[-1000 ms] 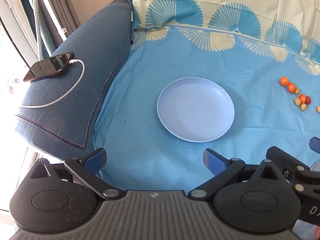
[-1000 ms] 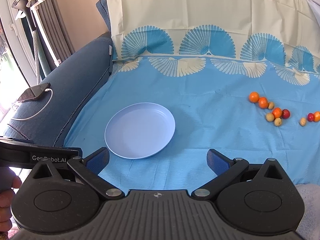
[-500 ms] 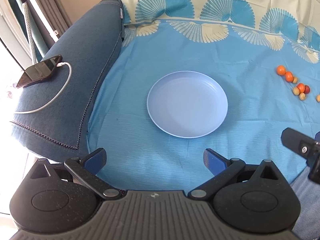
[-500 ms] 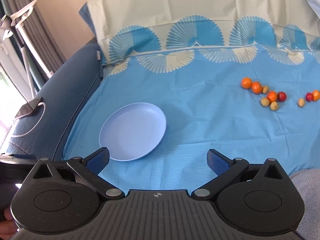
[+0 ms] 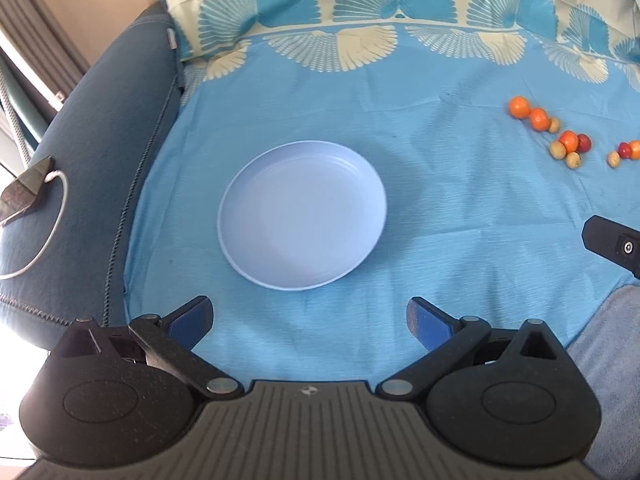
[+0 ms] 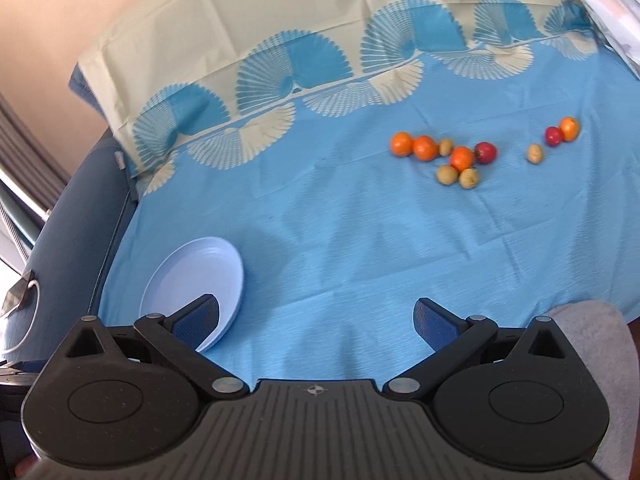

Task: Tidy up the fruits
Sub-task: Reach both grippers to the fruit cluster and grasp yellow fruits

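Observation:
An empty pale blue plate (image 5: 302,214) lies on the blue patterned cloth (image 5: 460,208); it also shows at the lower left of the right wrist view (image 6: 192,276). Several small fruits, orange, red and tan, lie in a loose cluster (image 6: 452,156) at the far right; they also show in the left wrist view (image 5: 560,136). My left gripper (image 5: 310,320) is open and empty just in front of the plate. My right gripper (image 6: 316,320) is open and empty, well short of the fruits. Part of the right gripper's body (image 5: 612,244) shows at the left view's right edge.
A dark blue sofa arm (image 5: 92,152) lies left of the cloth, with a phone (image 5: 24,192) on a white cable. A grey towel (image 6: 596,328) lies at the near right corner. The cloth's cream border (image 6: 280,40) runs up the backrest.
My right gripper has swung right and forward, so the fruits are nearer and the plate has slid to its lower left. My left gripper has shifted slightly, still facing the plate.

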A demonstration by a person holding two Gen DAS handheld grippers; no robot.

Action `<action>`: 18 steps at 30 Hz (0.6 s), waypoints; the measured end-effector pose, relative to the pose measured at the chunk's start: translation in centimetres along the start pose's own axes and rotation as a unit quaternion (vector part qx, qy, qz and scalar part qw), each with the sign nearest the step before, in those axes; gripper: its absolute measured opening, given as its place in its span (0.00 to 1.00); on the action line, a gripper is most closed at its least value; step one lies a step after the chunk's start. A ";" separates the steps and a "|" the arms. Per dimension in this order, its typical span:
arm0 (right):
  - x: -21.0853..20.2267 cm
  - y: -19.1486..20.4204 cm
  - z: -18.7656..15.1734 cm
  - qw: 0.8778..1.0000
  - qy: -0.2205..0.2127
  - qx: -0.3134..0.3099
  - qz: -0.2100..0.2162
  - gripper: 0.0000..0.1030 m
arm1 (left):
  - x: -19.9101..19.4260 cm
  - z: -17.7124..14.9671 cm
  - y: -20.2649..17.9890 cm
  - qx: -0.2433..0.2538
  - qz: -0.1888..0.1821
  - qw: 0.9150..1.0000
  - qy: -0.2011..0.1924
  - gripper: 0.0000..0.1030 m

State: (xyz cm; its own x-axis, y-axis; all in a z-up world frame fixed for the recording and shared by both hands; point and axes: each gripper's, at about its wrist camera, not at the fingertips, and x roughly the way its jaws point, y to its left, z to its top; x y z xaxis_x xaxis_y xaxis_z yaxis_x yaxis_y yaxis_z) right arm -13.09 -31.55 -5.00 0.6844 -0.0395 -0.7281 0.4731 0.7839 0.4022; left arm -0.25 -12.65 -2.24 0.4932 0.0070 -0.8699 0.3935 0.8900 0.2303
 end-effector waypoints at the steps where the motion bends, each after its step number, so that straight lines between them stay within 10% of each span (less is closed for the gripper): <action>1: 0.1 -0.6 0.3 1.000 -0.002 0.005 -0.003 1.00 | 0.1 0.4 -0.6 0.004 -0.001 1.000 0.000 1.00; 18: 1.9 -13.5 6.3 0.991 -0.080 0.052 -0.098 1.00 | 6.0 9.7 -14.7 0.060 -0.047 0.997 -0.003 1.00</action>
State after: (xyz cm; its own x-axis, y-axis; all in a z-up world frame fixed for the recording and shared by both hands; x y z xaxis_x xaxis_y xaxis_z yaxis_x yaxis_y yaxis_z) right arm -14.68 -46.17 -8.31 0.6480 -0.2891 -0.7046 0.6555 0.6828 0.3227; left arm 4.51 -30.11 -6.60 0.4543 -0.0760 -0.8876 0.5272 0.8261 0.1991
